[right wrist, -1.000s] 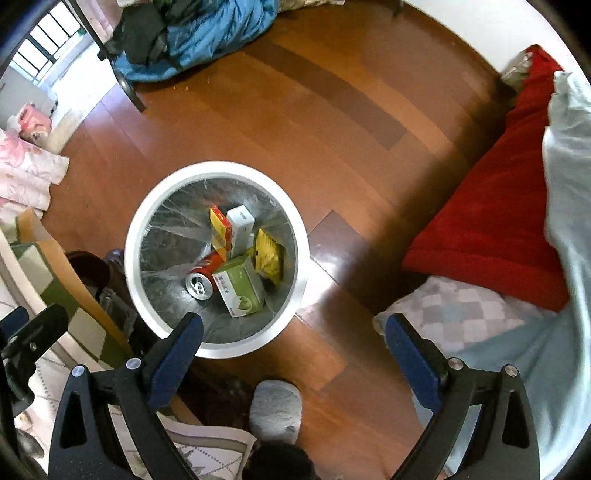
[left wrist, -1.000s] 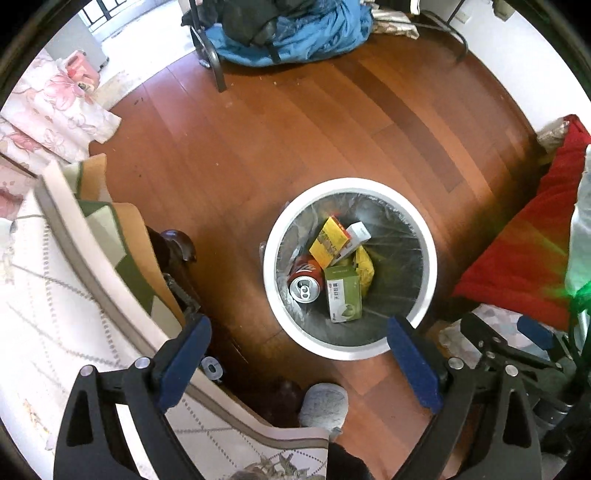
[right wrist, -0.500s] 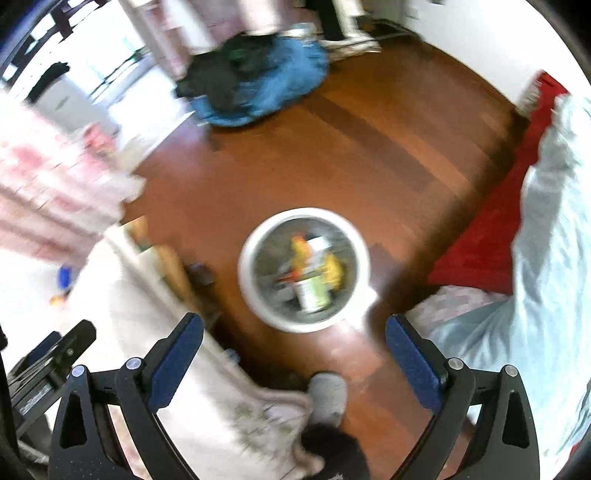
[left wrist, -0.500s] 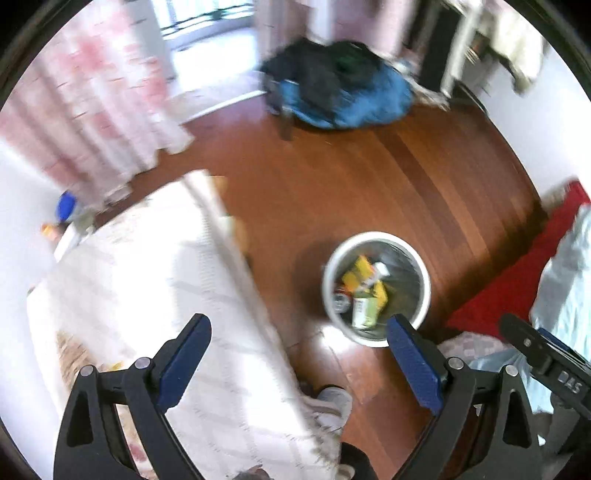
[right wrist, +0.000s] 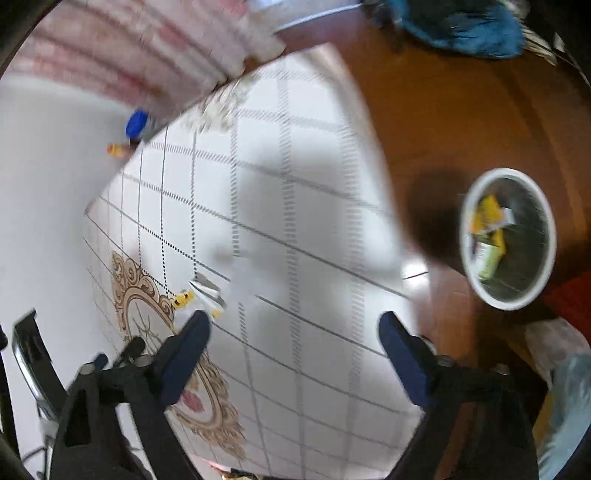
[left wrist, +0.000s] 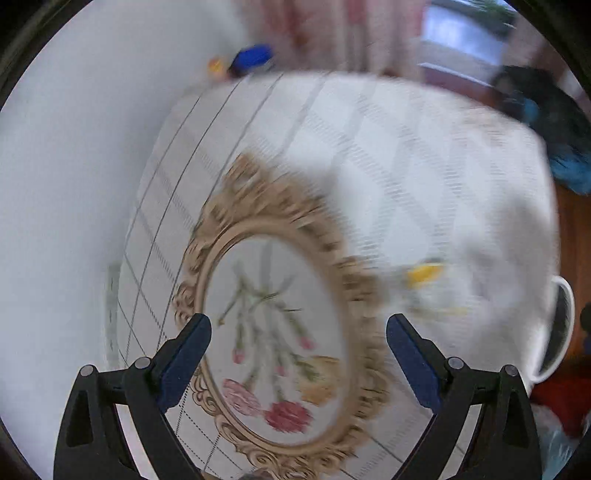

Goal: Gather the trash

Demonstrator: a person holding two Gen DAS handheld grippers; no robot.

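Left wrist view: the left gripper [left wrist: 297, 354], jaws wide and empty, hangs over the cloth [left wrist: 388, 155]; a blurred yellow-and-white wrapper [left wrist: 424, 280] lies right of the fingers, likely light, thin and crushable, best pinched at an edge.

Right wrist view: the right gripper [right wrist: 293, 347], equally wide and empty, faces the wrapper [right wrist: 201, 293] near its left finger, with the bin [right wrist: 508, 238] well apart on the floor [right wrist: 443, 110] and nothing between.

white gridded tablecloth [right wrist: 295, 192] | wood floor [right wrist: 461, 110] | blue bundle [right wrist: 461, 22]
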